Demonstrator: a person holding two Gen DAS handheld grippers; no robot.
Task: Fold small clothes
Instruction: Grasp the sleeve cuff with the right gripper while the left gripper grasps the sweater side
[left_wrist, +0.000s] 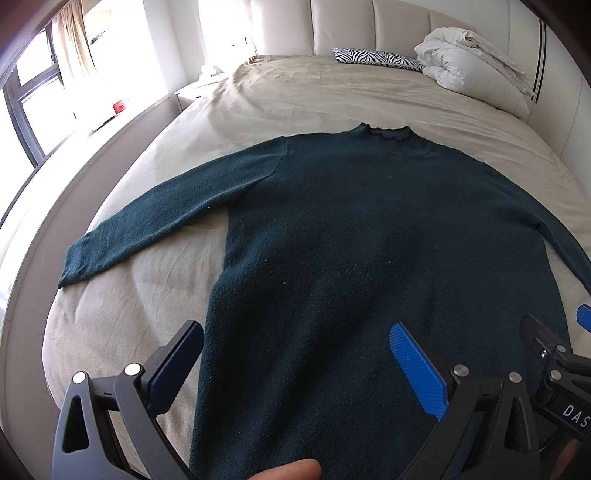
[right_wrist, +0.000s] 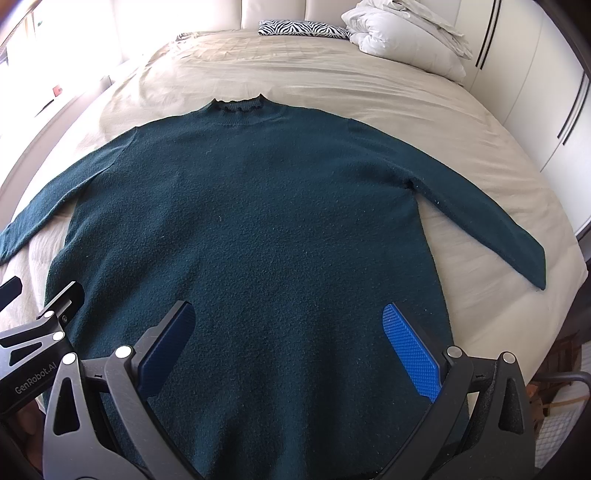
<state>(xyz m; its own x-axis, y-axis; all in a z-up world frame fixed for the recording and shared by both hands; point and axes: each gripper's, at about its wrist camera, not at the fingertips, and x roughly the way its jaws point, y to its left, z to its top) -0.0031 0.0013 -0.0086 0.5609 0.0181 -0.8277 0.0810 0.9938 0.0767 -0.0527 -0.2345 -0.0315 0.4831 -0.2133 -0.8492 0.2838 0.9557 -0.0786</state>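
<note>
Hovering side by side over sweater (right_wrist: 251, 229) hem: left gripper (left_wrist: 295, 365), right gripper (right_wrist: 291, 347), both wide.

Dark teal knit sweater (right_wrist: 251, 221) was laid flat, front up, on beige bed sheet (right_wrist: 332, 85); sleeves were spread outward, frilled collar pointed toward headboard.

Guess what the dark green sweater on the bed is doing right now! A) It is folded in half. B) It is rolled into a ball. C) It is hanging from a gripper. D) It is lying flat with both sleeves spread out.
D: the sweater lies flat on the bed, sleeves spread to both sides, and both grippers are open above it.
</note>
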